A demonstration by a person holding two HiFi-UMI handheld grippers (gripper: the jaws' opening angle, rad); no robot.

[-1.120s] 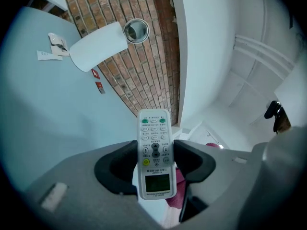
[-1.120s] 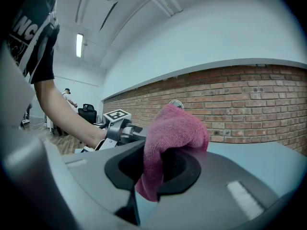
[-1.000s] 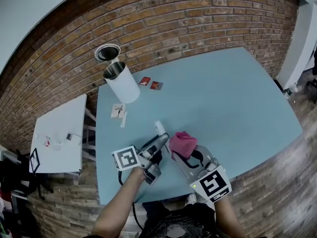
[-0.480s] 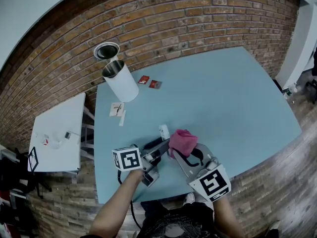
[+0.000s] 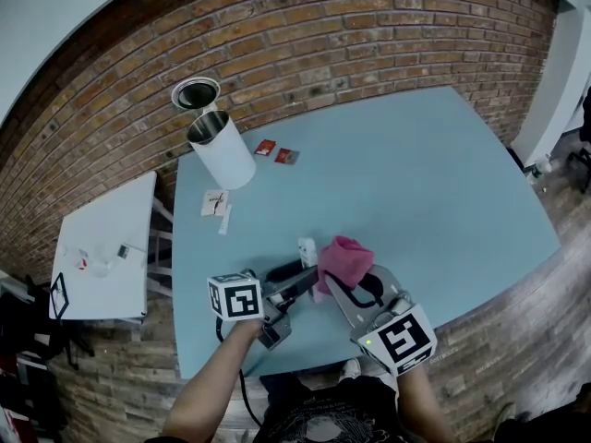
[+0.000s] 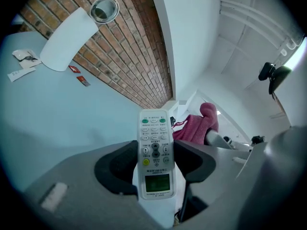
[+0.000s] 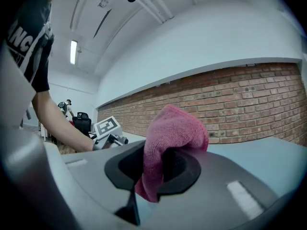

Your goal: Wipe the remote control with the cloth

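My left gripper (image 5: 297, 280) (image 6: 154, 161) is shut on a white remote control (image 6: 154, 150) (image 5: 306, 249). The remote stands lengthwise between the jaws, its buttons and small screen facing the left gripper's camera. My right gripper (image 5: 343, 281) (image 7: 154, 169) is shut on a bunched pink cloth (image 7: 170, 140) (image 5: 343, 258). In the head view the cloth sits just right of the remote's far end, both above the blue table (image 5: 416, 183) near its front edge. Whether cloth and remote touch I cannot tell.
A white cylindrical bin (image 5: 222, 149) stands at the table's far left, with two small red packets (image 5: 275, 151) and some paper scraps (image 5: 218, 207) near it. A small white side table (image 5: 102, 247) stands to the left. A brick wall (image 5: 305, 40) runs behind.
My left gripper has rolled and shifted slightly towards the near edge with the remote; its marker cube now faces up more squarely. The cloth and right gripper have barely moved.
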